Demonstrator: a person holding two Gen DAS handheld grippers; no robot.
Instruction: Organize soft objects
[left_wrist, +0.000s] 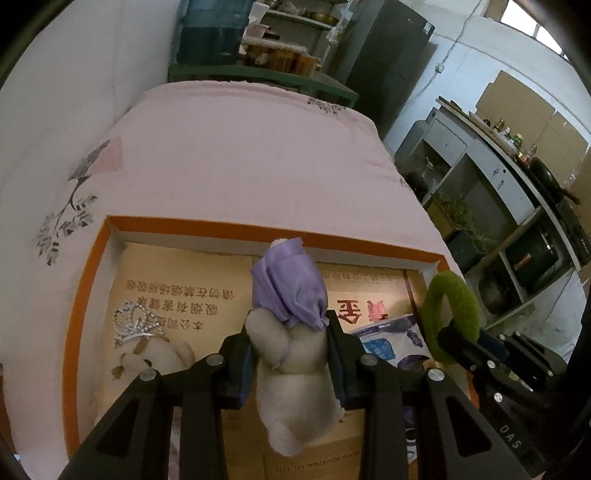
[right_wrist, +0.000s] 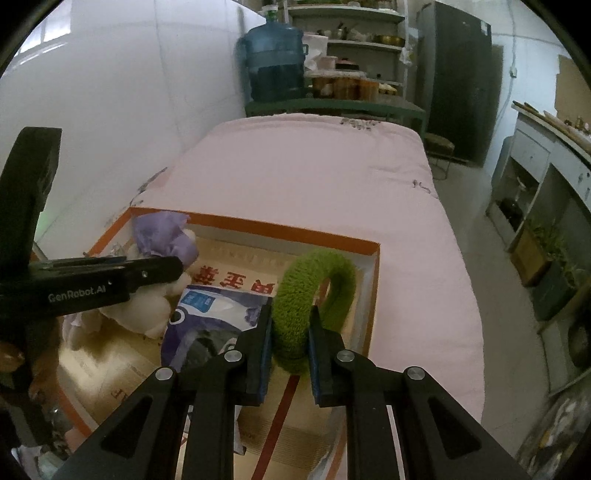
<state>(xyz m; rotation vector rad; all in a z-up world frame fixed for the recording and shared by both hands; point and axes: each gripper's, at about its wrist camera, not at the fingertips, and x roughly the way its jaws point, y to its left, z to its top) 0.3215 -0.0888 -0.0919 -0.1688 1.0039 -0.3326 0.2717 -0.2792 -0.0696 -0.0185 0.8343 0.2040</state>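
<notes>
L tongs (left_wrist: 290, 354) clamped on white plush bear (left_wrist: 295, 391) w/ purple cloth, over orange-rimmed box (left_wrist: 88, 266) on bed (left_wrist: 240, 155). R tongs (right_wrist: 290, 332) clamped on green fuzzy ring (right_wrist: 314, 295), also over box.

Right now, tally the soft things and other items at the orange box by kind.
Plush bears: 2, one in a purple dress held by the left tongs, one with a silver crown in the box
Green fuzzy rings: 1, held by the right tongs
Blue-and-white plastic bags: 1
Total: 4
</notes>
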